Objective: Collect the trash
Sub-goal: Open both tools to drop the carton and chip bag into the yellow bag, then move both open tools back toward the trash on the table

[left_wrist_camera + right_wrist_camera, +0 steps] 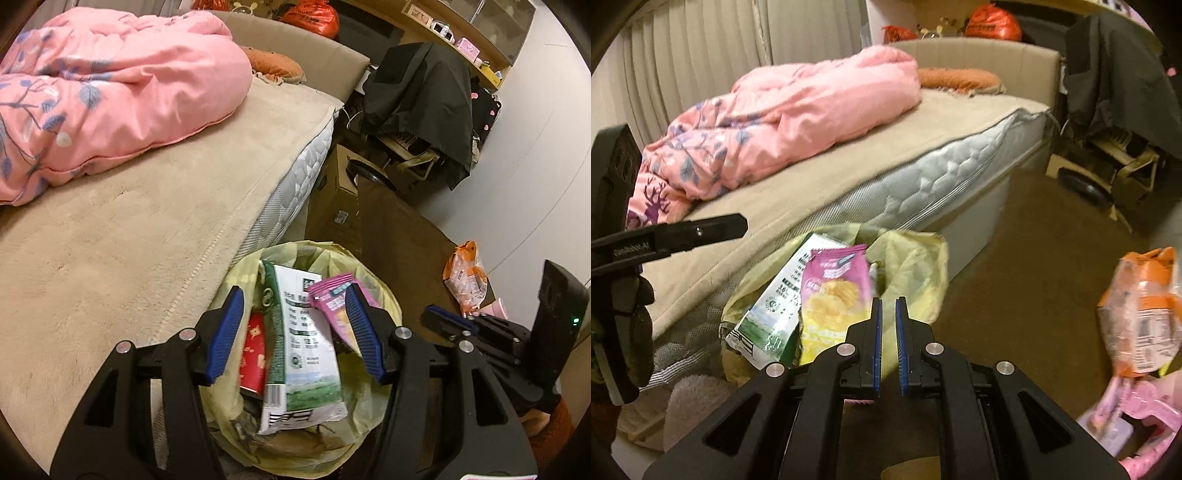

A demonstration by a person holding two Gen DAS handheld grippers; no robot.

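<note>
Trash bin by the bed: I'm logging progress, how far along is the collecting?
Done: green-and-white carton and pink chip bag lie in the yellow-lined bin. In hand: nothing; left gripper open, right gripper nearly shut, empty. Left: orange wrapper on the floor.
</note>
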